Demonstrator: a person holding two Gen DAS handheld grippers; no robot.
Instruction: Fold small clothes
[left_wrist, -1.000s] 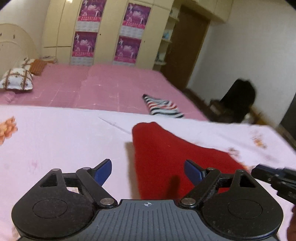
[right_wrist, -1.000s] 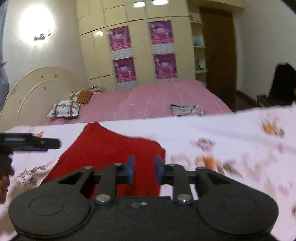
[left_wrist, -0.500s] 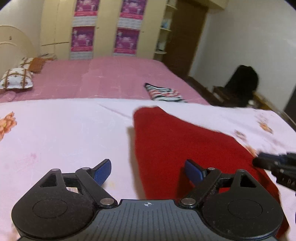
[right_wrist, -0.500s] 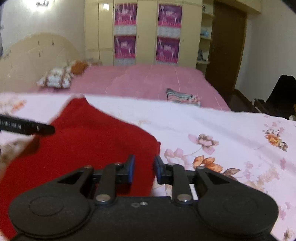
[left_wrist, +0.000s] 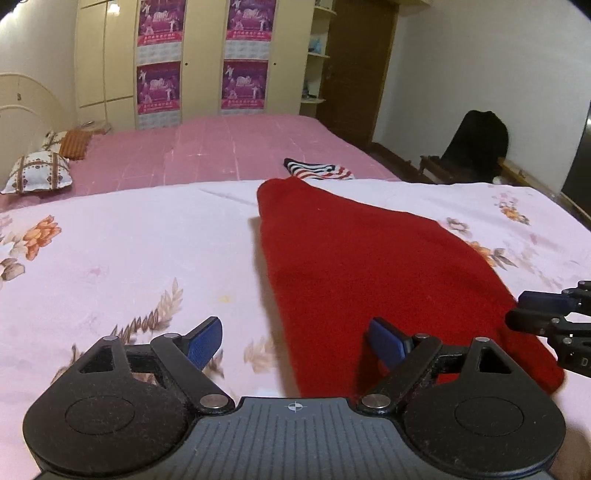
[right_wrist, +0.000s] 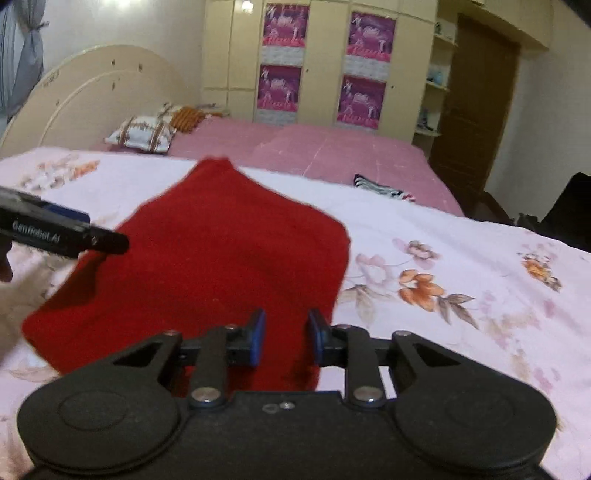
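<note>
Hovering: both tools sit low over a red garment (left_wrist: 369, 266) spread on the floral sheet (left_wrist: 110, 240); nothing is gripped.
Garment: it lies flat on the sheet, its narrow end pointing to 12 o'clock in both views; in the right wrist view the same garment (right_wrist: 207, 266) fills the centre, and its near hem runs under the right tool.
Left gripper (left_wrist: 295, 338): jaws spread wide, straddling the garment's left edge, one blue finger over bare sheet at 7 o'clock, the other over red cloth at 5 o'clock.
Right gripper (right_wrist: 286, 338): jaws narrowly parted, empty, poised above the near right part of the hem; whether they touch the cloth I cannot tell.
Step in hand: probably taking hold of the near corners for a fold.
Risk, sheet: the left jaws could pinch the sheet along with the cloth, since one finger stands over the sheet itself.
Risk, grip: the right gap looks tight for thick knit, so it may push the hem into a bunch.
Risk, fold: uneven holds would skew the fold.
Beyond: a striped garment (left_wrist: 317, 171) lies at 12 o'clock on the pink bed (left_wrist: 221, 147).
</note>
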